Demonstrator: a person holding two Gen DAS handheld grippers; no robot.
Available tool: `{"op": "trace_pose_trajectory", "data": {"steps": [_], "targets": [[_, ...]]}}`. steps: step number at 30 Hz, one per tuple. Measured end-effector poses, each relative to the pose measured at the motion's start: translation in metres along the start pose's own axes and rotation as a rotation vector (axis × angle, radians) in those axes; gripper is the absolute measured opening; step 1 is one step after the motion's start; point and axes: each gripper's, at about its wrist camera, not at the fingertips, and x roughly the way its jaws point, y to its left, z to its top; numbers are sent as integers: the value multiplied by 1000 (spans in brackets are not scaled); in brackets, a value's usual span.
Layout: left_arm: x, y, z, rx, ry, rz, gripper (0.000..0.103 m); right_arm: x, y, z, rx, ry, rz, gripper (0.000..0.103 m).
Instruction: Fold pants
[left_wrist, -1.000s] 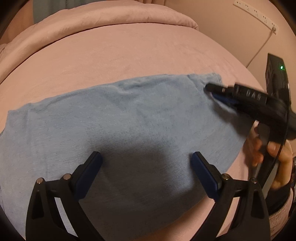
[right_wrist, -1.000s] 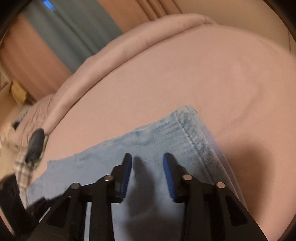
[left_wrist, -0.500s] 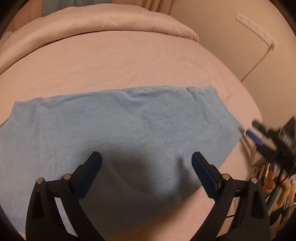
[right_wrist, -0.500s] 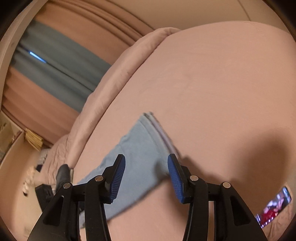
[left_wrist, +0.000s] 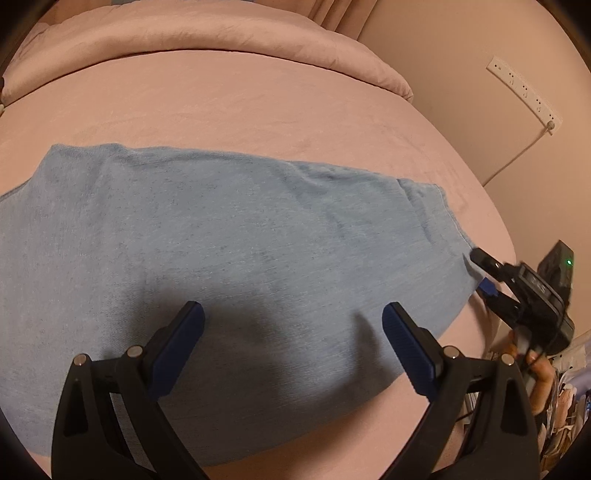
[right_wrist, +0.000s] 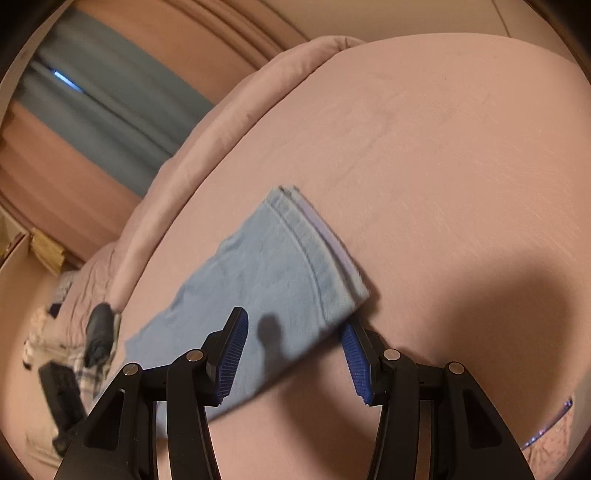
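Light blue pants (left_wrist: 240, 258) lie flat and folded lengthwise across the pink bed (left_wrist: 258, 107). My left gripper (left_wrist: 291, 325) hovers open and wide over their near middle, nothing between its fingers. My right gripper (left_wrist: 482, 271) sits at the pants' right end, held by a hand (left_wrist: 535, 369). In the right wrist view the hem end of the pants (right_wrist: 295, 273) points toward the right gripper (right_wrist: 291, 347). It stands open, the hem's near corner lying between the fingers, and the pads do not press on it.
A rolled pink duvet (left_wrist: 221, 40) runs along the far side of the bed. A wall with a power strip (left_wrist: 524, 88) and cord stands to the right. A dark object (right_wrist: 98, 328) and checked cloth lie beyond the pants' far end. Clutter sits below the bed's right edge (left_wrist: 569, 387).
The right gripper's jaws have widened. It left the pants' far right corner, swung off past the bed edge, and is now at the hem's near corner. The left gripper slid along the pants.
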Motion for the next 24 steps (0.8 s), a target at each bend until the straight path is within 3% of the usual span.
{"op": "trace_pose_trajectory", "data": {"steps": [6,7,8,10,17,24], "targets": [[-2,10,-1,-20,-4,-38,97,5,6,5,-34,-74,-47,50],[-2,11,-1,-26,-5,-48,97,6,8,5,-40,-88,-54,39],[-2,14,0,-40,-5,-62,97,7,10,5,-42,-94,-57,20],[-3,17,1,-61,-7,-78,97,6,8,5,-21,-90,-26,15],[-12,25,2,-120,-21,-118,97,-10,51,-2,-217,-151,-45,13],[-30,37,9,-250,-71,-320,97,5,126,-28,-473,-130,-24,14]]}}
